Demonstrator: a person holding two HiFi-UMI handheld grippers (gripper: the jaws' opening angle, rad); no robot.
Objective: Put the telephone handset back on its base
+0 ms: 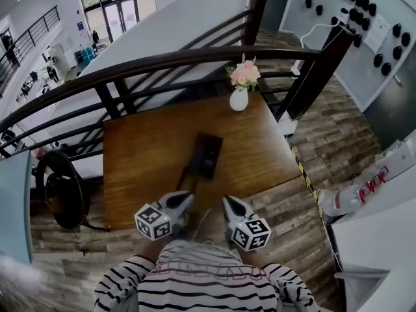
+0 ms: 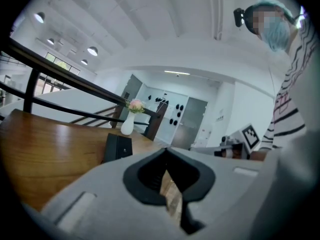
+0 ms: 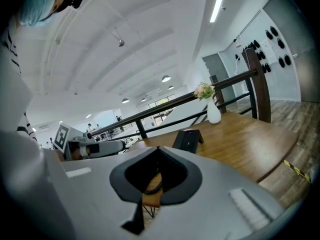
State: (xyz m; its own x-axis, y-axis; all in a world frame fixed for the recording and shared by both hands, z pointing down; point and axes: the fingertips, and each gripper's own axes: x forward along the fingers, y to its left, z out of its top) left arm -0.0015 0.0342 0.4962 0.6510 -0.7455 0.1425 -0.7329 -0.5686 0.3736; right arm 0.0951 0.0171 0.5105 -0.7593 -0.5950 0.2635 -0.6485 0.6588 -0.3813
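Clearly both grippers are held low at the near edge of the desk [image 1: 143,155], close to the person's striped top [image 1: 201,275], and neither carries anything. The left gripper [image 2: 166,150] has its jaws drawn together, tips meeting, with only the wood of the desk showing through the gap behind them. The right gripper [image 3: 158,149] is closed in the same way. Through its gap a short piece of dark coiled cord [image 3: 152,190] shows, apparently lying beyond the jaws and not pinched by them.

From the head view the left gripper [image 1: 187,198] and right gripper [image 1: 228,203] sit side by side, near each other but apart, tips pointing toward the far side of the desk. The black telephone [image 1: 207,155] lies ahead of both, a little nearer the left gripper's line and clear of either one. A dark bar along the telephone's left side may be the handset [image 1: 192,161], though the head view is too small to tell whether it is seated on the base.

Further ahead, past the telephone and toward the right gripper's side, a white vase [image 1: 238,99] of pink flowers stands at the far edge, just before the dark railing [image 1: 162,64].
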